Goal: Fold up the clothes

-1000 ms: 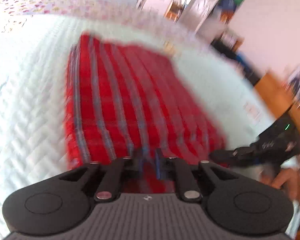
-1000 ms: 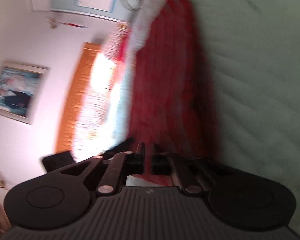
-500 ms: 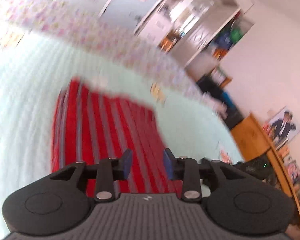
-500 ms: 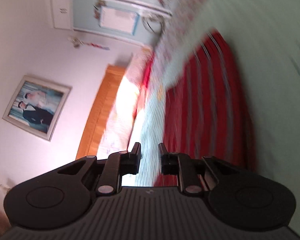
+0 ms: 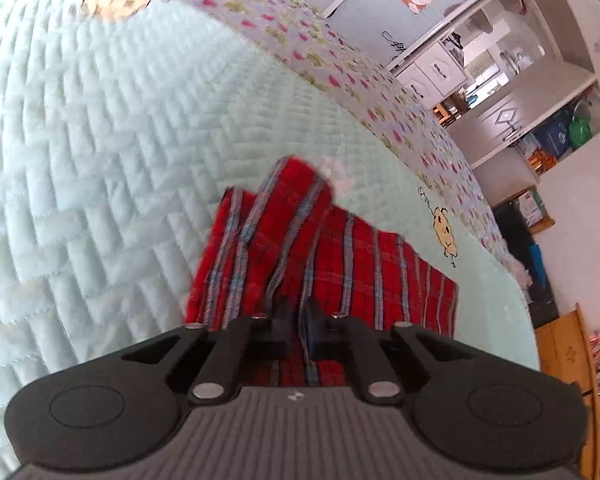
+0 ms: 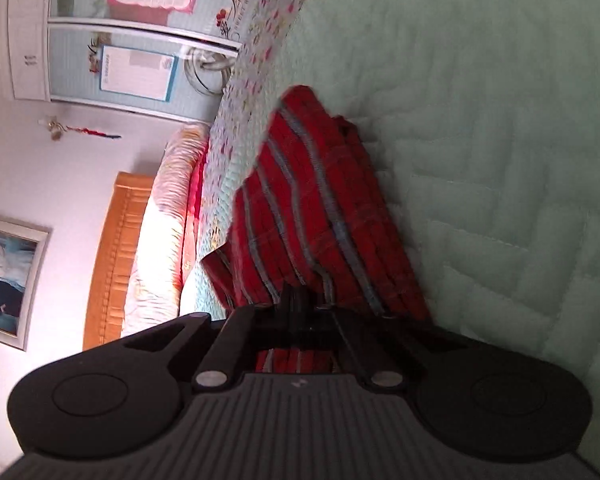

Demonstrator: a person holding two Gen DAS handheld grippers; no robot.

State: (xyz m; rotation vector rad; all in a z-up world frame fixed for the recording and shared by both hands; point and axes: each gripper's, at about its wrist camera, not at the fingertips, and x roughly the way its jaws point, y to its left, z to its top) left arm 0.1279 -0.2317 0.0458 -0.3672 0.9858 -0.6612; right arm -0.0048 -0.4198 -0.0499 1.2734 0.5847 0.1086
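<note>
Bright daylight fills both views. The left wrist view is fairly sharp, though the pale green quilted bedspread (image 5: 100,152) bows strongly toward the edges. The right wrist view is softer: the orange wooden headboard (image 6: 112,256) glares, and the red striped cloth (image 6: 316,208) lies partly shadowed.

Both wrist cameras look closely along their fingers, the right one rolled sideways, sharing the red striped plaid cloth (image 5: 324,256) (image 6: 316,208) on the pale green quilted bedspread (image 5: 100,152) (image 6: 500,120).
</note>
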